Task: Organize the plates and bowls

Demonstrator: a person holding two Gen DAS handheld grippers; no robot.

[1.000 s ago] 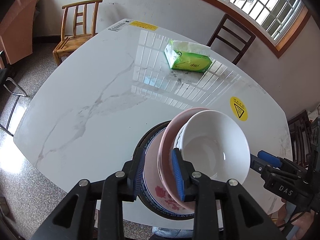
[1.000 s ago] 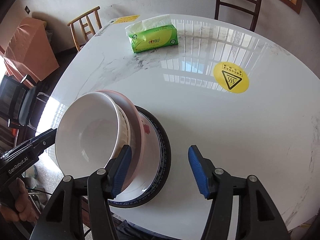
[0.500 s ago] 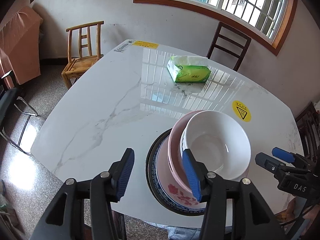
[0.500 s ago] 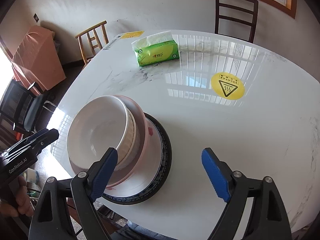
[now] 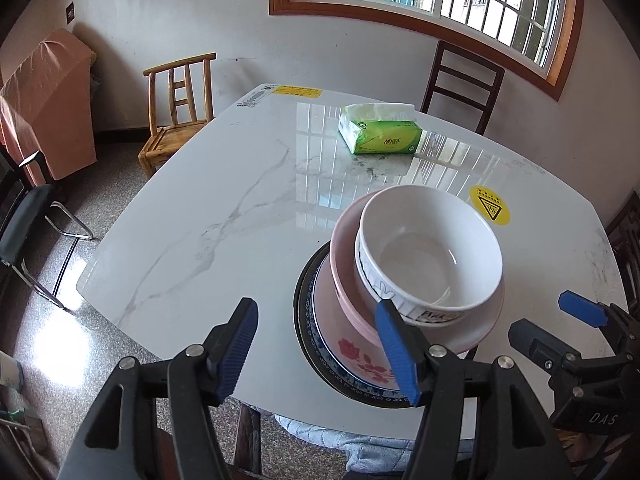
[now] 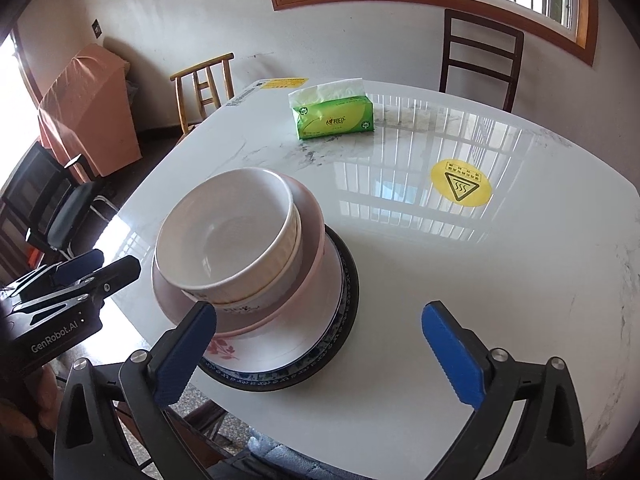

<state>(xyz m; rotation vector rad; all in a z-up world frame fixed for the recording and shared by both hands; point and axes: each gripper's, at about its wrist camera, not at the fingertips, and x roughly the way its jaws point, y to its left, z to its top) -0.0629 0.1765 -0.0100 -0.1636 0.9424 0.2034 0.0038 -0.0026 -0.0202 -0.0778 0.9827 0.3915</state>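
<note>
From the left wrist camera, the left gripper (image 5: 320,348) hangs above the near edge of the marble table (image 5: 208,216), its blue-padded jaws spread wide and holding nothing. Just ahead and right of it sits the stack: a white bowl (image 5: 430,256) nested in a pink bowl (image 5: 344,276), on a floral plate (image 5: 360,356), on a dark-rimmed plate (image 5: 304,312). A green tissue pack (image 5: 380,136) lies far ahead; a yellow warning sticker (image 5: 490,210) lies beyond the stack.

From the right wrist camera, the right gripper (image 6: 320,356) is likewise wide open and empty. The white bowl (image 6: 228,232) and its stack stand ahead and left of it, behind the left finger. The tissue pack (image 6: 334,118) sits far ahead.
</note>
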